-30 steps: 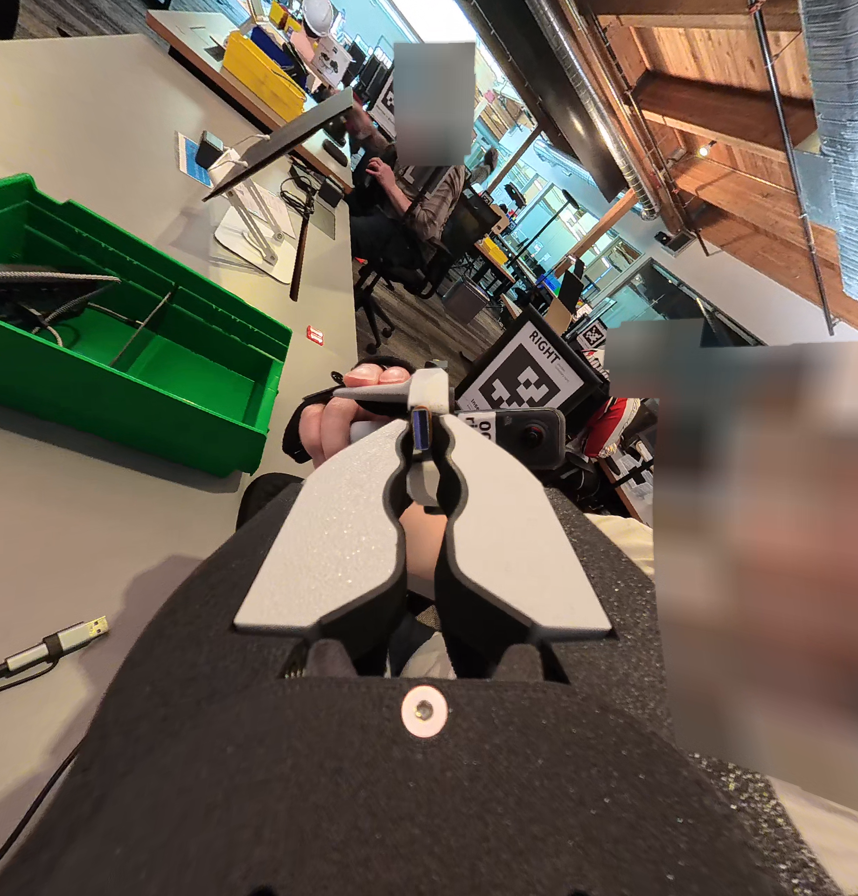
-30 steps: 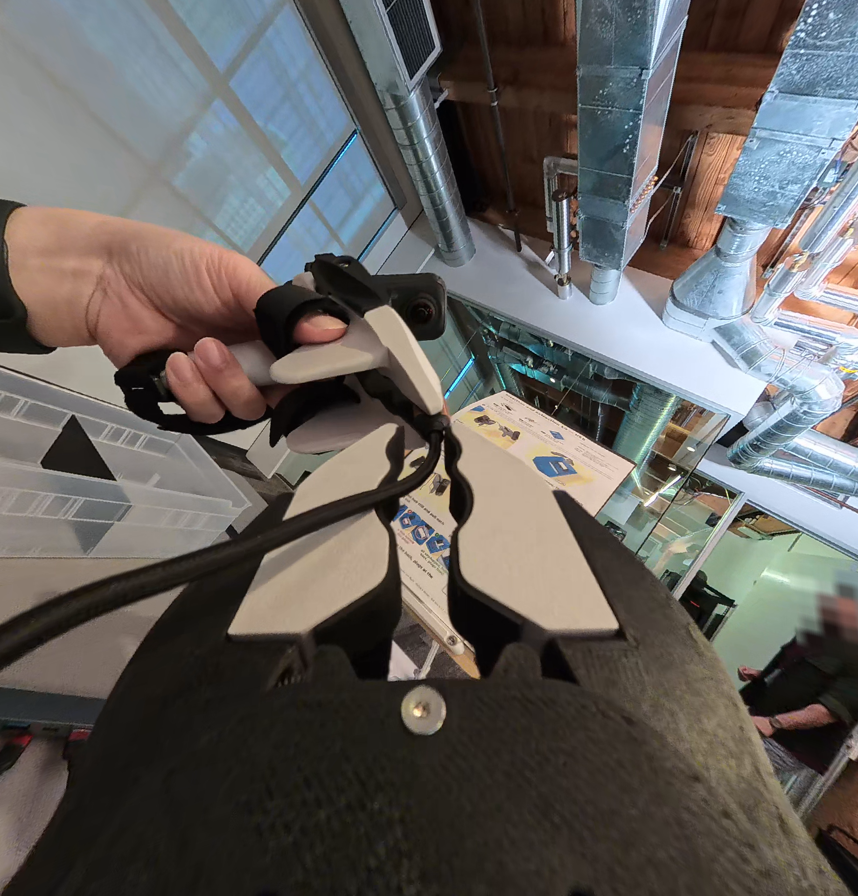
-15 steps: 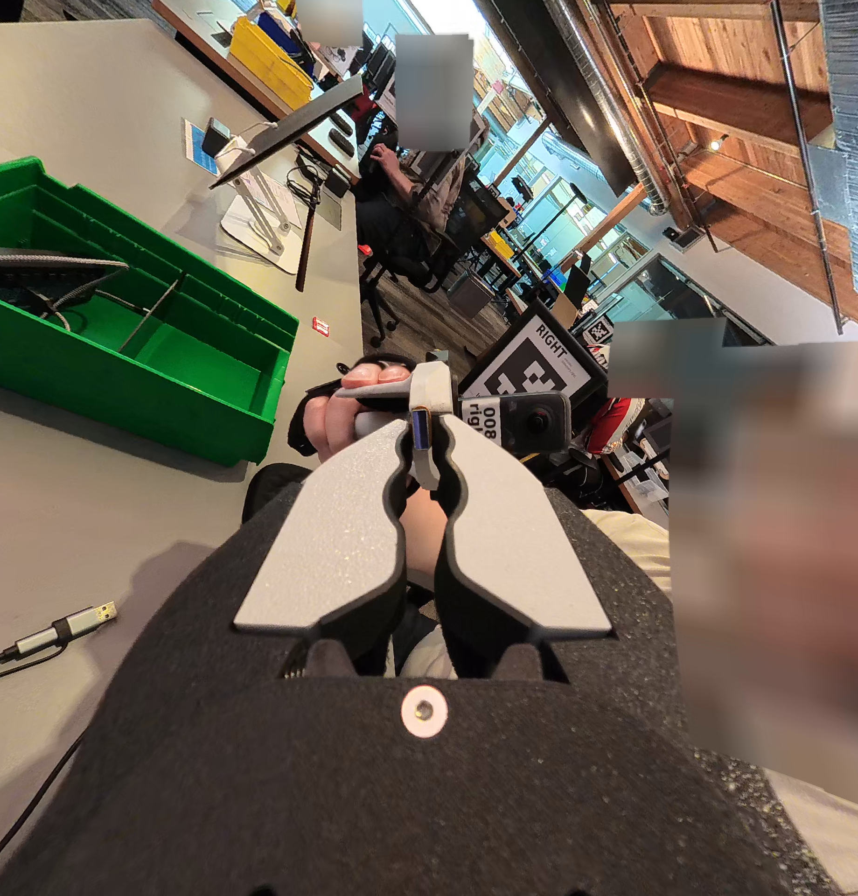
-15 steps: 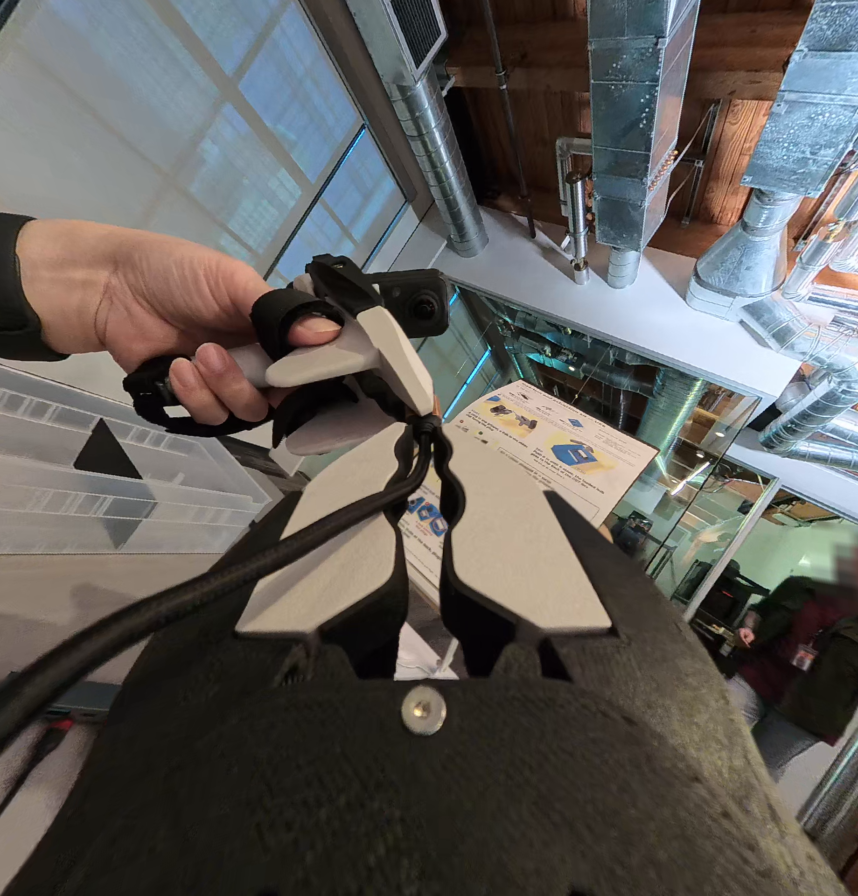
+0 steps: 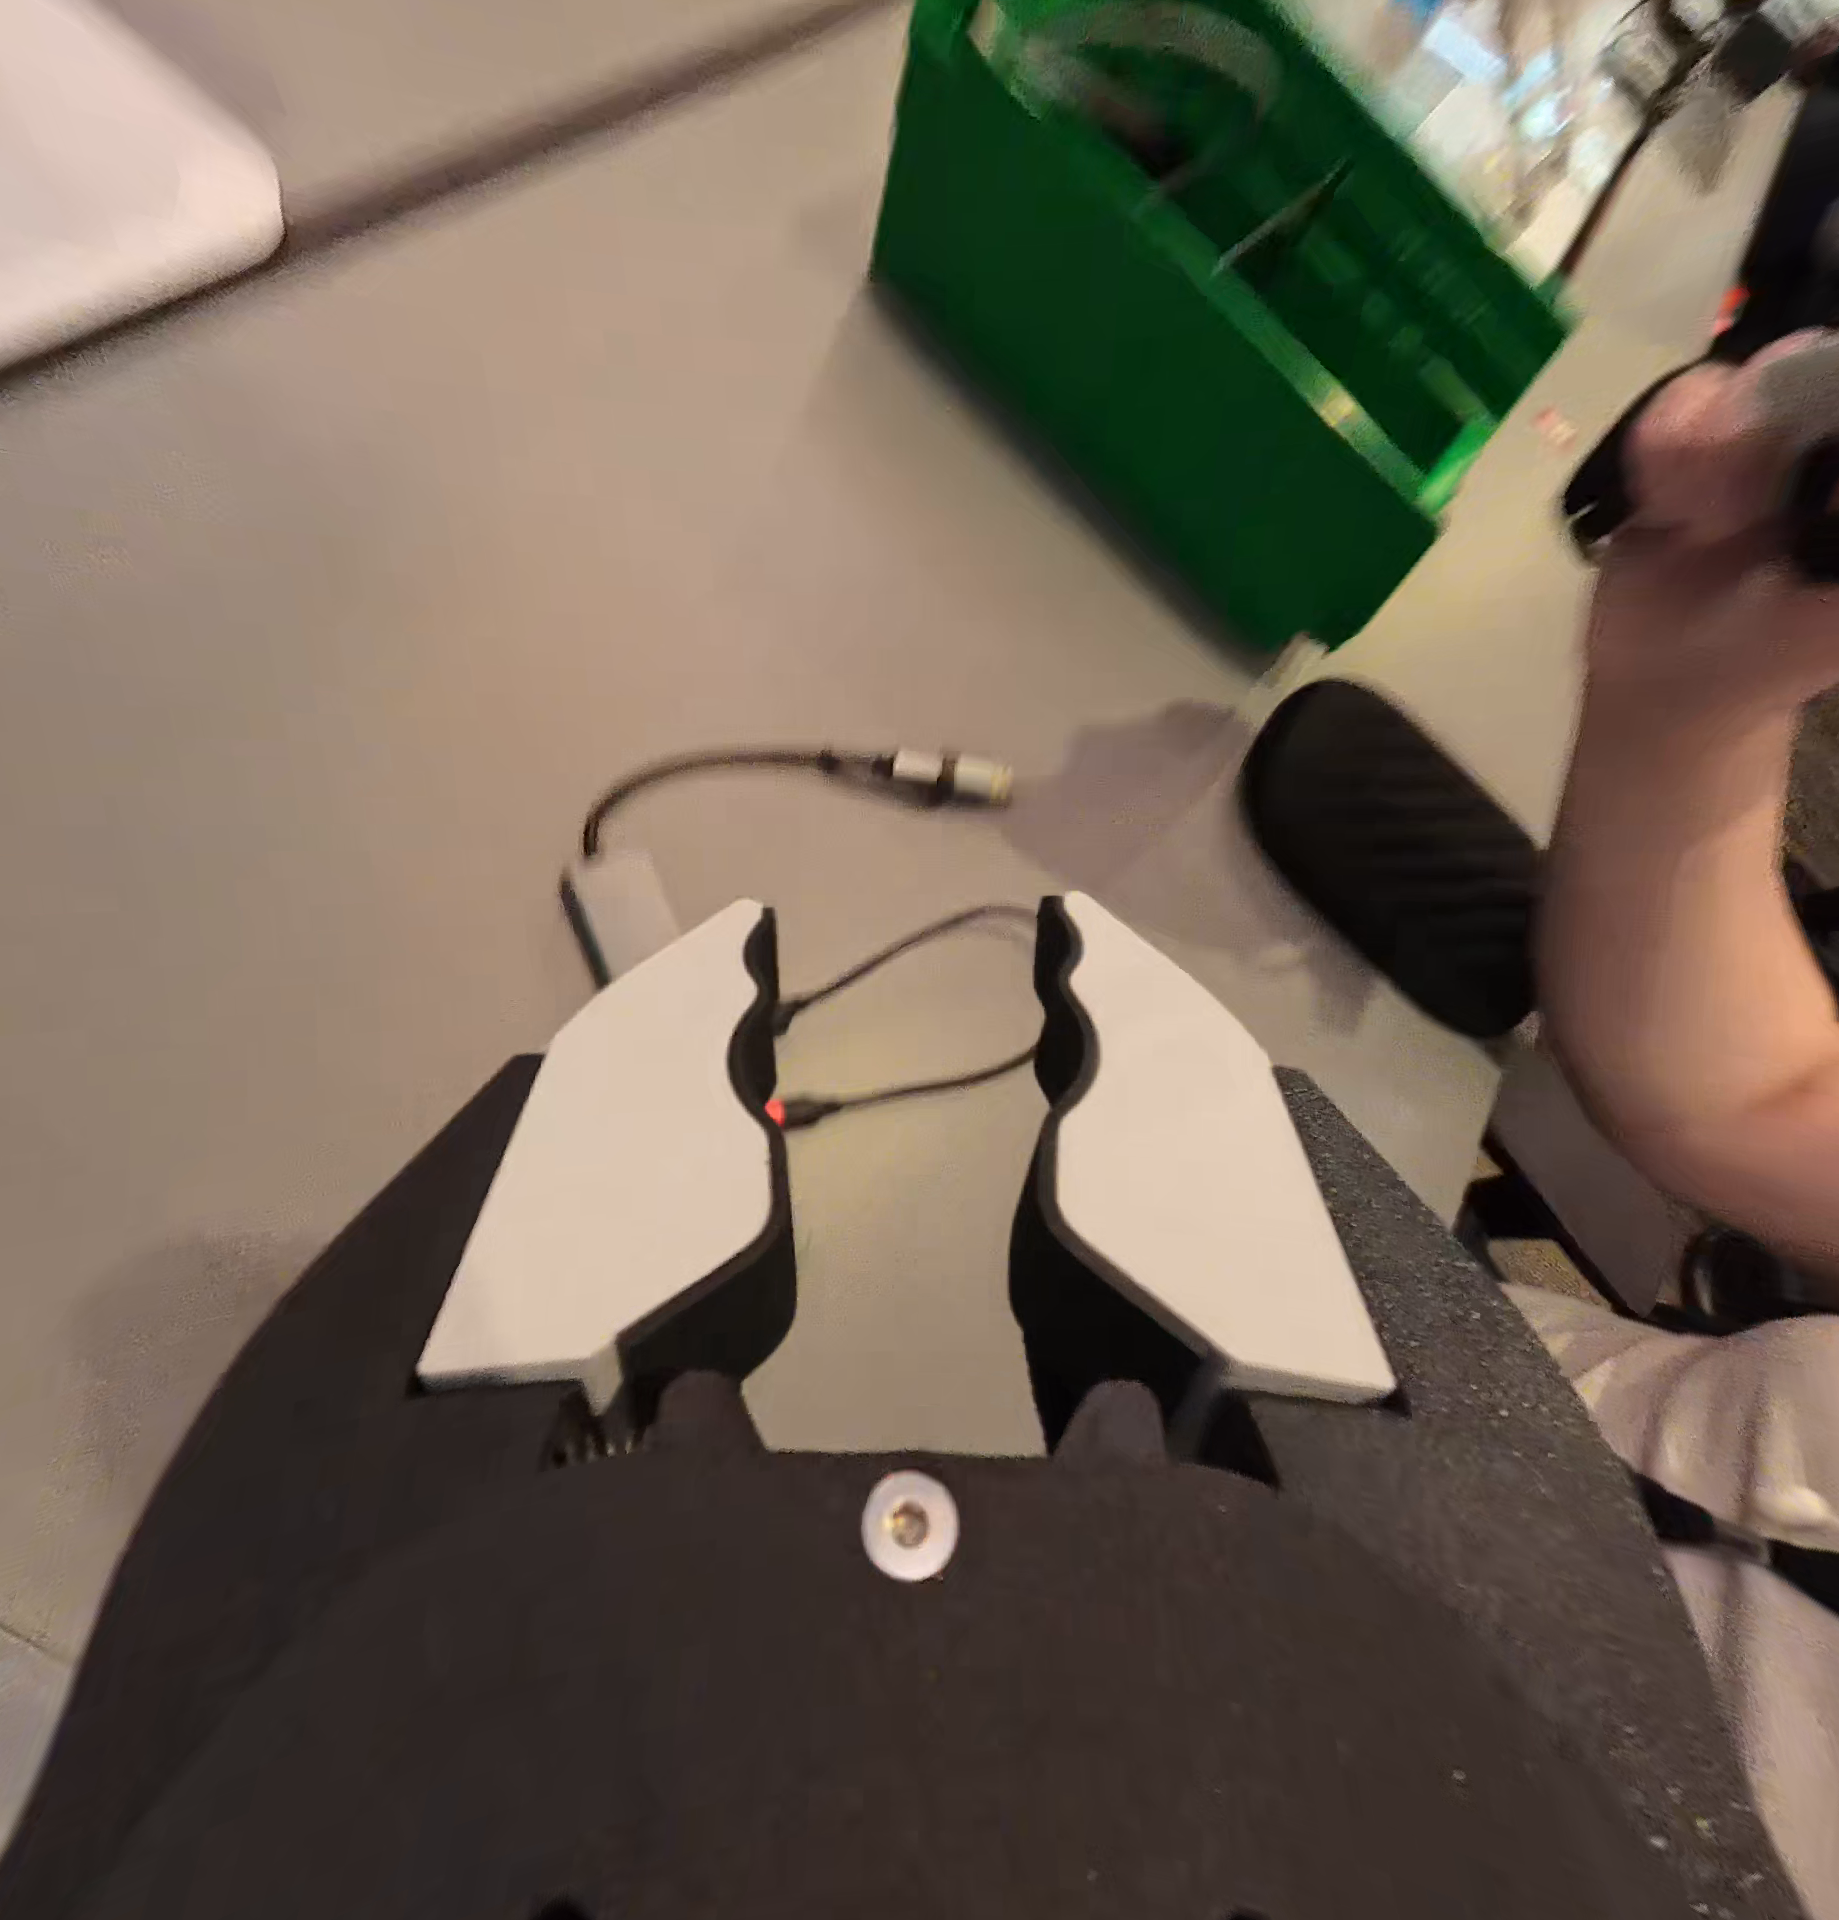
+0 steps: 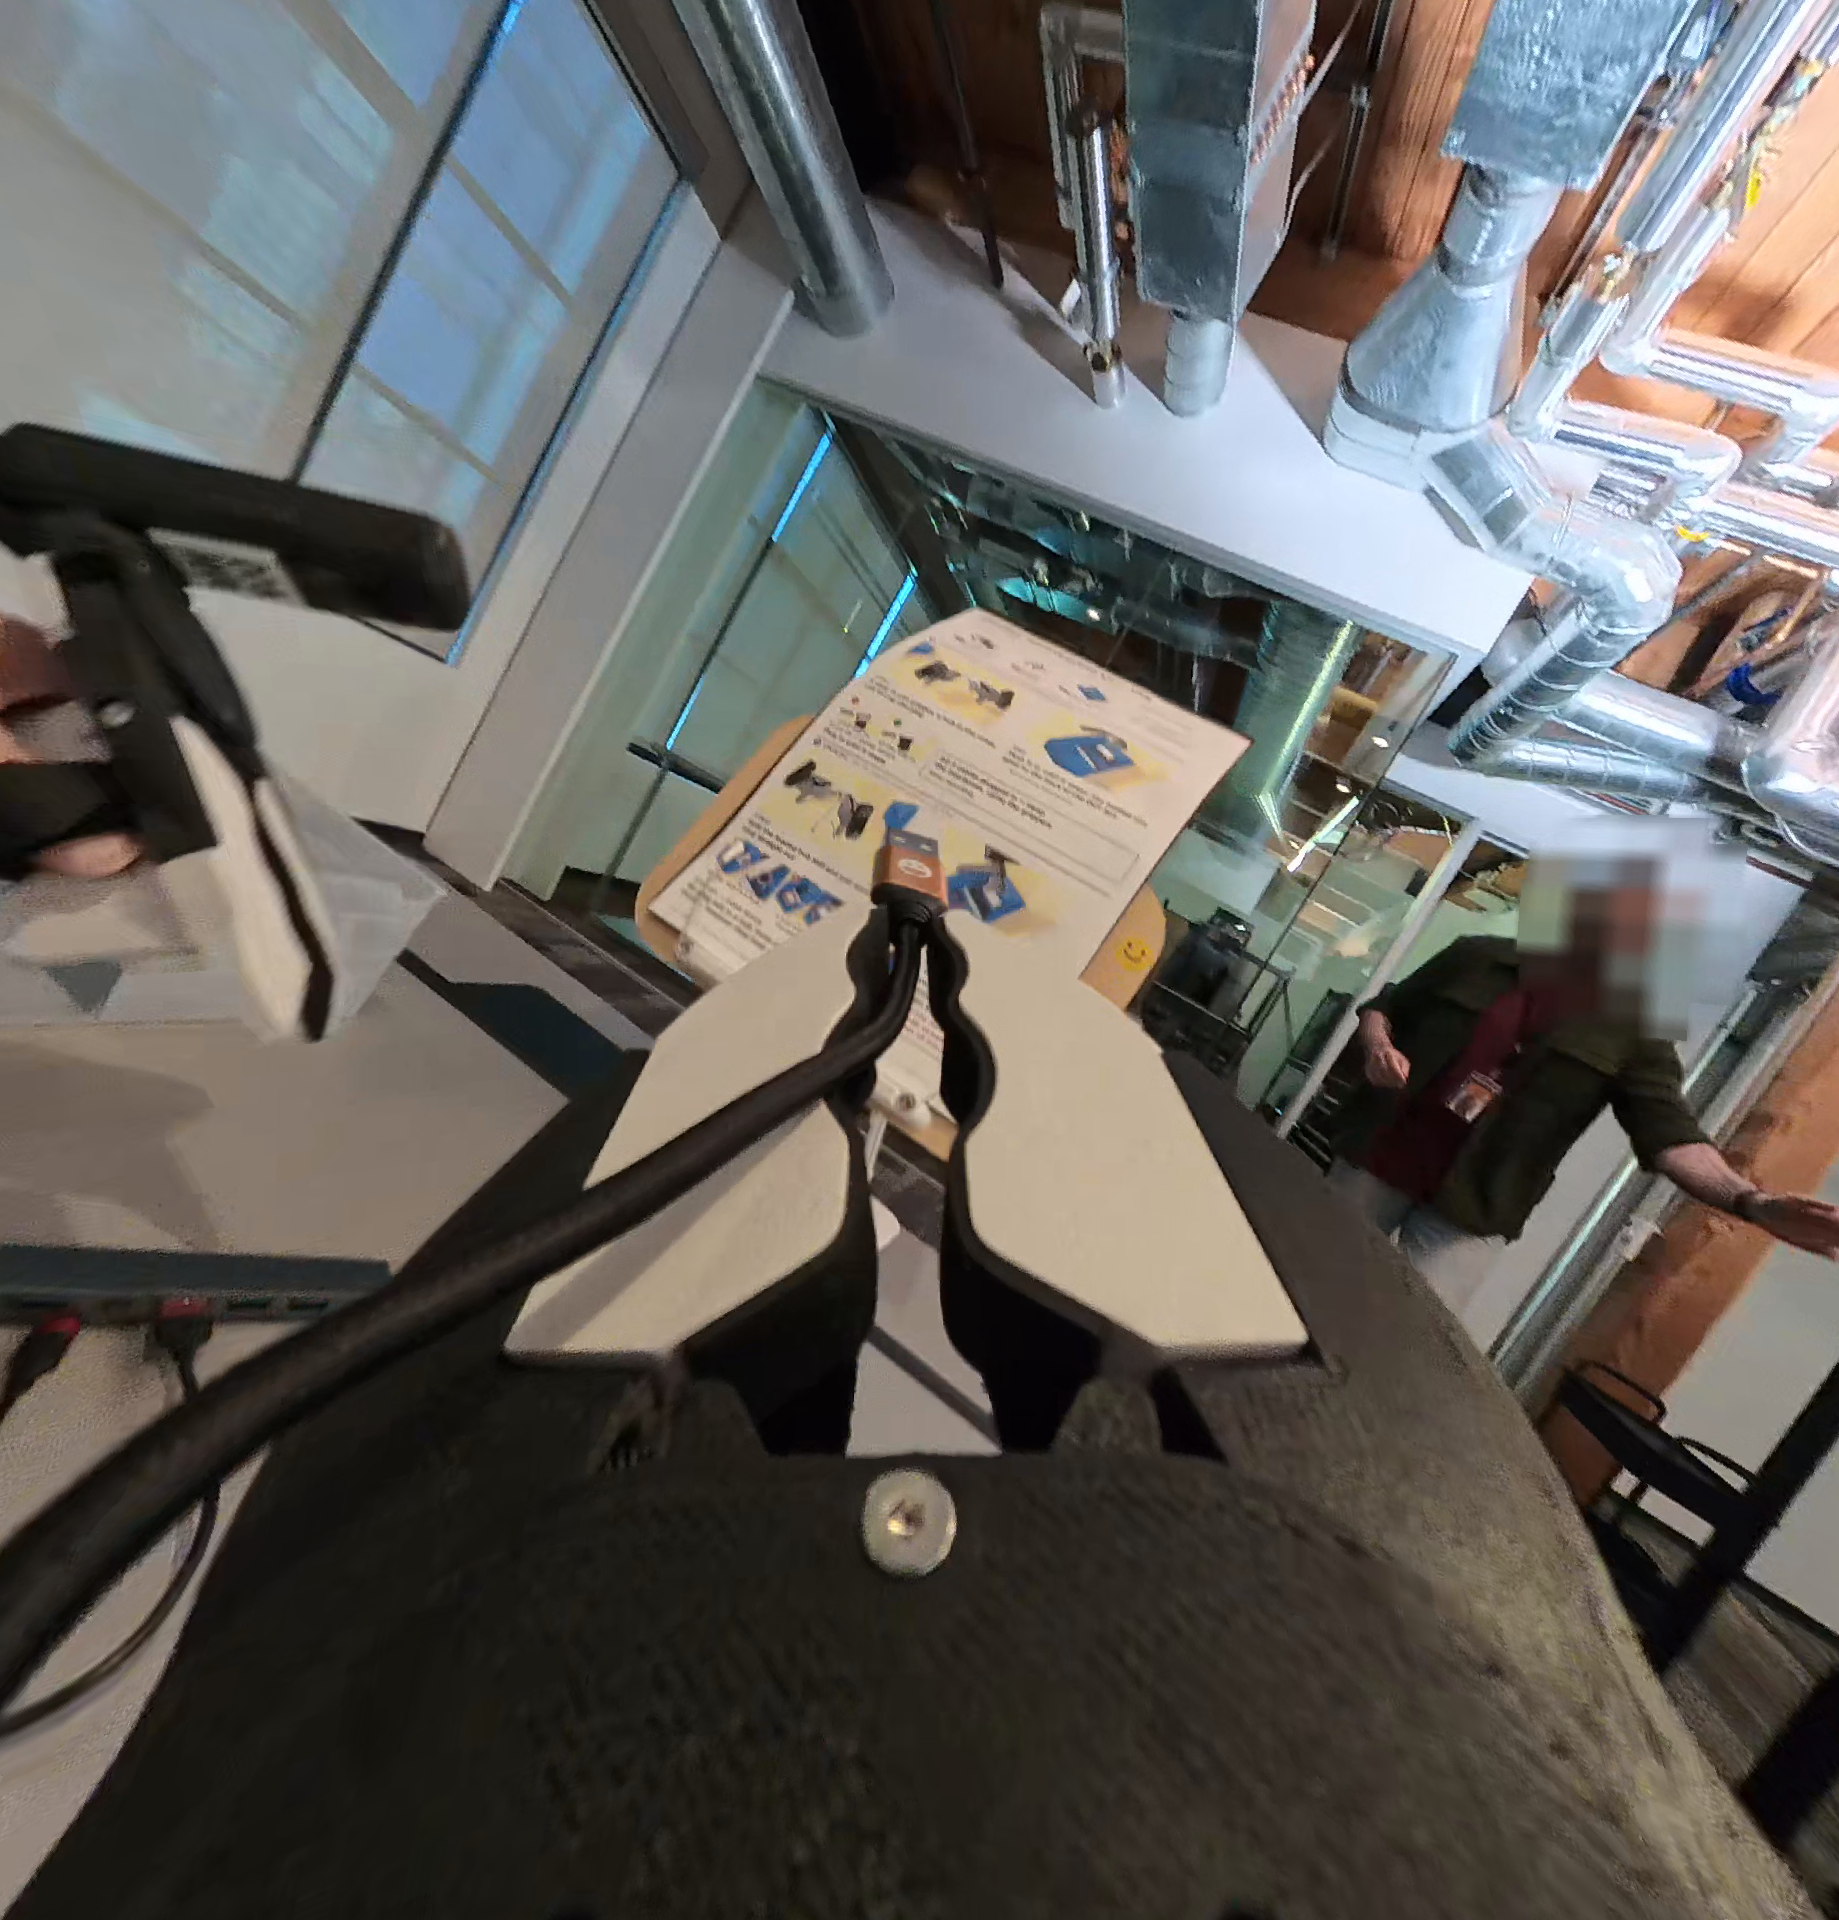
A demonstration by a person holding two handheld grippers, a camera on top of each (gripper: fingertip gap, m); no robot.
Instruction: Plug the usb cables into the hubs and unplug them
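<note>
My left gripper gapes wide, empty, over matte grey table. Right gripper pinches braided black USB cable, orange metal plug upward; slim hub lies low left.

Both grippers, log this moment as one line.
left gripper: open, empty, over table | right gripper: shut on black cable | orange plug: unplugged

Left gripper stands with jaws apart and empty above the grey table. Beyond the fingertips lie a thin black cable and a short cable with a silver plug. A green bin sits at far right.
</note>
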